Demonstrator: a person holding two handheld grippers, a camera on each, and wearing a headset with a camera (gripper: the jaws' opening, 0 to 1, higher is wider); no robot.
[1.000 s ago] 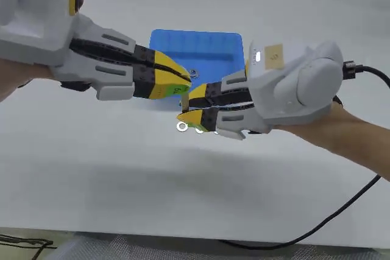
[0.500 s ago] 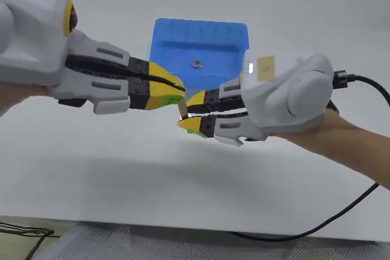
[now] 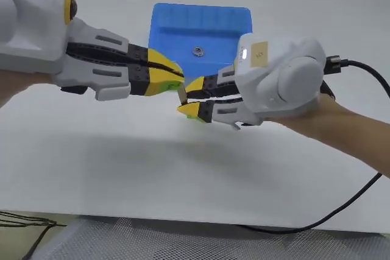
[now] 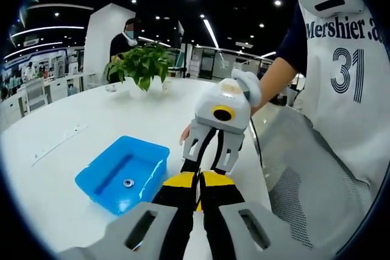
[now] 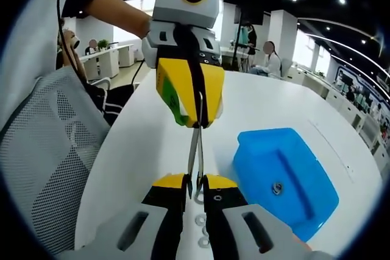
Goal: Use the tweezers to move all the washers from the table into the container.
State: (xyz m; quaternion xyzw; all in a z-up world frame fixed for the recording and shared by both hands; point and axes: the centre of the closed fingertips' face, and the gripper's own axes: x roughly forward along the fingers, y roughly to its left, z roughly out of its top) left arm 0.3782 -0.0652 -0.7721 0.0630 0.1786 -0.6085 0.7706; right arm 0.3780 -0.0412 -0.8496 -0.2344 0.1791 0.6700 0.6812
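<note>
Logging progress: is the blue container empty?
No, one washer lies on the floor of the blue container in the head view.

Both grippers meet tip to tip, mid-scene.
The left gripper [image 3: 180, 80] reaches in from the left and the right gripper [image 3: 184, 98] from the right, slightly nearer. Each has its jaws pinched on the tweezers [image 5: 196, 144] that span between them.

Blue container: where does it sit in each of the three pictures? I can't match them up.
Head view: the container is at top centre.
Left gripper view: the container is at lower left.
Right gripper view: the container is at lower right.
Shared landmark: the single washer lying inside it.
</note>
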